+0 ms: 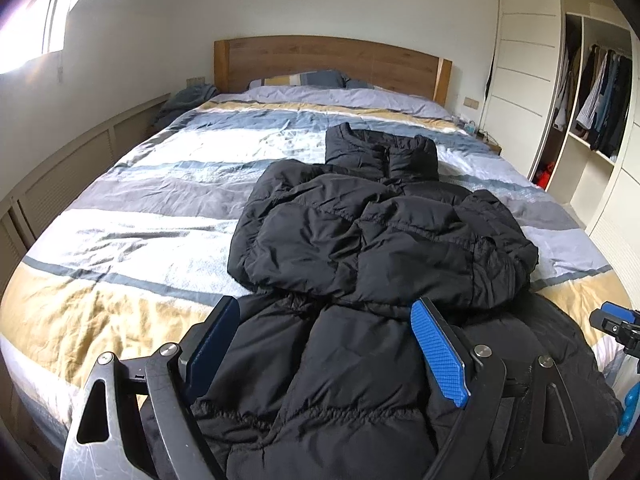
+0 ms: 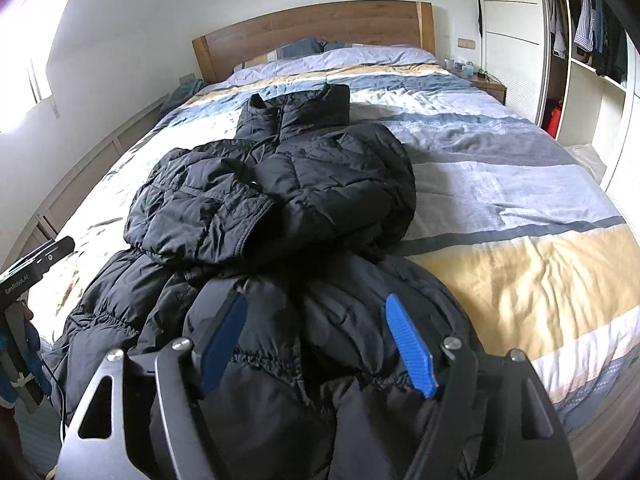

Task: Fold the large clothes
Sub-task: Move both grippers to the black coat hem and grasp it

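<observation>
A big black puffy jacket (image 1: 360,240) lies on the bed (image 1: 120,240), filling the middle and bottom of both pictures, with its collar pointing to the wooden headboard (image 1: 332,60) at the top. Both sleeves look folded in across the chest, so the top half is already a neat, fat bundle. The bottom half near the foot of the bed is not folded yet; it spreads out flat toward the lower edge. The left gripper (image 1: 326,354) is at the bottom of its picture with its blue fingers wide apart, holding nothing, with the jacket hem under the gap. The right gripper (image 2: 318,346) looks the same in its picture: fingers spread out, empty, above the hem. I think about half the job is done. What is left is to grab the hem and fold the bottom up over the sleeves, then maybe fold it once more to make it small
</observation>
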The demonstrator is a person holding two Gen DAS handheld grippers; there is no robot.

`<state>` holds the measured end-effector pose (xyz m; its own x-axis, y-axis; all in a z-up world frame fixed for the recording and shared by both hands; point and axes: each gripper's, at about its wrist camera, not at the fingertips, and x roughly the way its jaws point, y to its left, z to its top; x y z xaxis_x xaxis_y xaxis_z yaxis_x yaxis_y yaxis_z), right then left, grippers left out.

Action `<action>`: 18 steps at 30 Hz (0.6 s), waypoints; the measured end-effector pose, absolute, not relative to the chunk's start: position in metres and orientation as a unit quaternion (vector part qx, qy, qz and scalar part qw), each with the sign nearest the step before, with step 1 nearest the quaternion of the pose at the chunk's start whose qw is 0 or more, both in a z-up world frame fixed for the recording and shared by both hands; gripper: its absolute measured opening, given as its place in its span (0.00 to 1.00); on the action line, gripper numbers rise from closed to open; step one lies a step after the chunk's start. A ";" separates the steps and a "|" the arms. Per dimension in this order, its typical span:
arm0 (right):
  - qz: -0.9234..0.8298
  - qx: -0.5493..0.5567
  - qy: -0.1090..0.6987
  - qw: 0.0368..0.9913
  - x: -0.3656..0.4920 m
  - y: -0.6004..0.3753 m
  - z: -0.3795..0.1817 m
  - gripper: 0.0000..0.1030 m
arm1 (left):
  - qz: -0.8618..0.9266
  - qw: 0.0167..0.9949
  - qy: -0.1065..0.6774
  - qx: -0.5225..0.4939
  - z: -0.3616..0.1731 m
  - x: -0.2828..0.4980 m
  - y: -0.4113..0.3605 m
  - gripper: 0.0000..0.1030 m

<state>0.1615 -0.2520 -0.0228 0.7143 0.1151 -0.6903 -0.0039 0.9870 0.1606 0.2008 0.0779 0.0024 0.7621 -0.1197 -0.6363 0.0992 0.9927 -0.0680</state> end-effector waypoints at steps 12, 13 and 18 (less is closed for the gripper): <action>0.050 0.091 0.382 0.918 0.156 -0.259 -0.054 0.70 | -0.005 0.930 0.366 0.036 -0.004 0.192 0.061 0.93; 0.055 0.090 0.385 0.917 0.157 -0.258 -0.057 0.70 | 0.001 0.930 0.365 0.041 -0.003 0.192 0.060 0.94; 0.069 0.092 0.385 0.915 0.157 -0.261 -0.059 0.70 | 0.019 0.925 0.374 0.070 0.005 0.196 0.061 0.97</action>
